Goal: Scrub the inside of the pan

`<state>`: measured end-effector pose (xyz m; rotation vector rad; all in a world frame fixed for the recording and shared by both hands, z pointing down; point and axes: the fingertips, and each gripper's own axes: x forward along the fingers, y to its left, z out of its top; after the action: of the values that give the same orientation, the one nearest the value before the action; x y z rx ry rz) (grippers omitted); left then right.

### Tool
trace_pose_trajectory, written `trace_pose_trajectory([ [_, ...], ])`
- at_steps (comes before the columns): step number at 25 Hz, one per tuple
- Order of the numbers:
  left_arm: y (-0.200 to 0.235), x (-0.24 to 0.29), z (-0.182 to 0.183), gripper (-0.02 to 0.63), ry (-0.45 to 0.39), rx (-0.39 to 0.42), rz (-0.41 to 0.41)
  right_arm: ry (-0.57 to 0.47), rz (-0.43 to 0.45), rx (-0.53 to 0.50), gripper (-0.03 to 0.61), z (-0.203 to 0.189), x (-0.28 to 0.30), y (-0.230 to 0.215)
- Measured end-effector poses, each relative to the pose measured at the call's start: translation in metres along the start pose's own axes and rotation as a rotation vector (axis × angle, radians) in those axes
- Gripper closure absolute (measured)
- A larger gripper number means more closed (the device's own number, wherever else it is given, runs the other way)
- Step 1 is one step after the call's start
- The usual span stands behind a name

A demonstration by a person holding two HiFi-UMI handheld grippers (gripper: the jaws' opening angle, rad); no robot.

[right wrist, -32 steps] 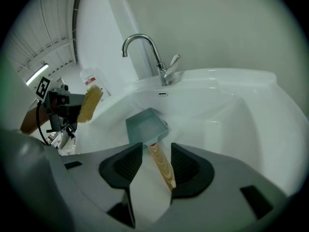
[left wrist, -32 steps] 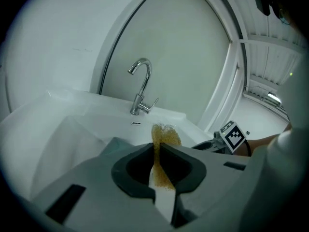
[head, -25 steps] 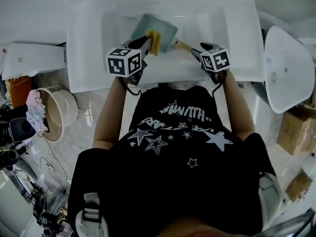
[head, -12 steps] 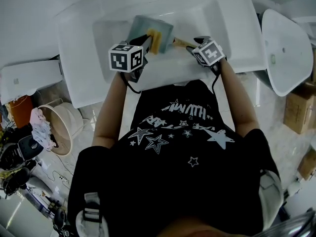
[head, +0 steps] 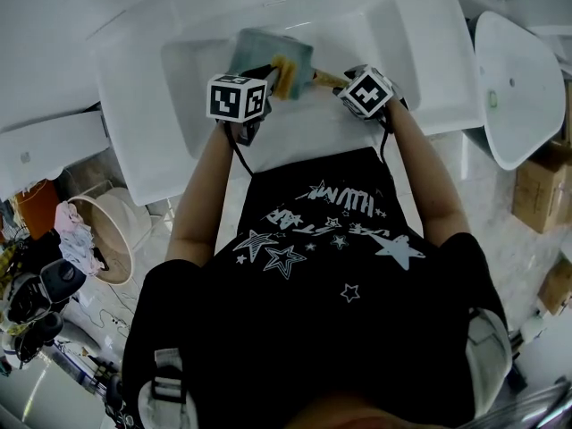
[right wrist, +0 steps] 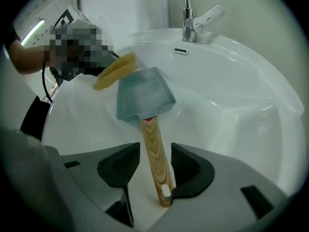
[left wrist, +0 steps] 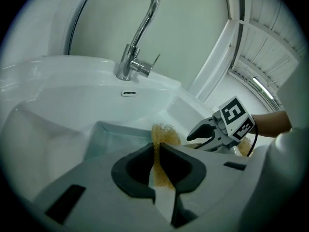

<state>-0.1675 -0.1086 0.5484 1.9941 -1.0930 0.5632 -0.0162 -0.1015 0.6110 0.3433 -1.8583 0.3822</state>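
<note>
Pan (right wrist: 145,98), square, grey-blue, lying inside white sink basin (head: 375,43); wooden handle (right wrist: 150,129) pointing to 6 o'clock in right gripper view. Right gripper (right wrist: 154,147) jaws gripping that handle near its end. Left gripper (left wrist: 157,145) jaws pinching yellow scrub sponge (left wrist: 165,133), sponge showing at pan's 10 o'clock corner. Faucet (left wrist: 137,42) standing at basin's 12 o'clock.
</note>
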Motion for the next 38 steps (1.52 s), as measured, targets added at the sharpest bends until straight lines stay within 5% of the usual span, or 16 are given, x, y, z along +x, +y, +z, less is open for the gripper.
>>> trace_pose_trajectory([
  [14, 0.010, 0.045, -0.016, 0.571, 0.147, 0.025, -0.006, 0.156, 0.108, -0.012, 0.410, -0.010, 0.026, 0.013],
  [24, 0.024, 0.066, -0.037, 0.571, 0.275, 0.019, 0.034, 0.139, 0.067, -0.086, 0.433, -0.002, 0.029, 0.005],
  [38, 0.027, 0.091, -0.041, 0.571, 0.314, 0.082, 0.098, 0.130, 0.059, -0.088, 0.433, 0.003, 0.030, 0.005],
])
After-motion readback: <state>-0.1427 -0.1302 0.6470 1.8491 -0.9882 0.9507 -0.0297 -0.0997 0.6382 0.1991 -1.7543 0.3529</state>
